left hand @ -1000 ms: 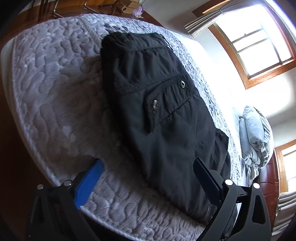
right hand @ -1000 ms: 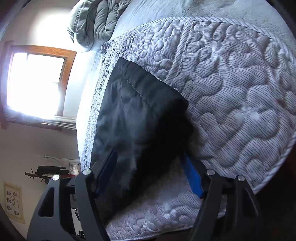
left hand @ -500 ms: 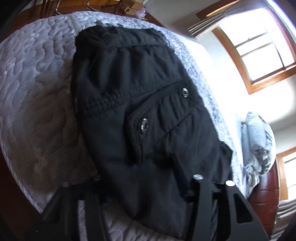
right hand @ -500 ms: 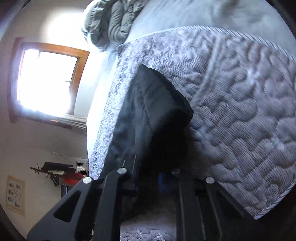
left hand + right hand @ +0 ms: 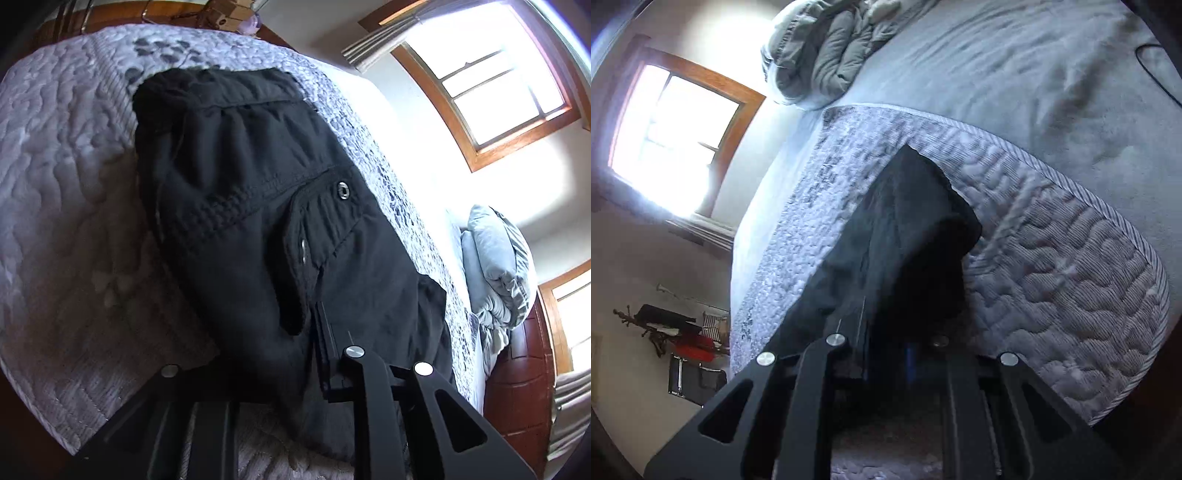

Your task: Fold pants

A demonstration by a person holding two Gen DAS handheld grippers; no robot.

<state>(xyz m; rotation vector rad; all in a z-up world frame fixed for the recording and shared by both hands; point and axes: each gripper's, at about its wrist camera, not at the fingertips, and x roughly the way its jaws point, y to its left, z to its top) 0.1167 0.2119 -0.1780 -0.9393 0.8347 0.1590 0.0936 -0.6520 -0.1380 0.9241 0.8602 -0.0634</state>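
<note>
Black pants with a snap-button pocket lie folded on a grey quilted pad on the bed. My left gripper is shut on the near edge of the pants, and the cloth hides its left finger. In the right wrist view the other end of the pants rises in a fold from the quilted pad. My right gripper is shut on that near edge, with cloth bunched between its fingers.
A bunched grey duvet lies at the head of the bed, also seen in the right wrist view. Windows are on the wall beyond. A dark cable lies on the grey sheet. The wooden bed frame is at the side.
Both grippers went from open around the pants' near edges to shut on them. The gripped edges have lifted off the pad and the cloth has bunched up.
</note>
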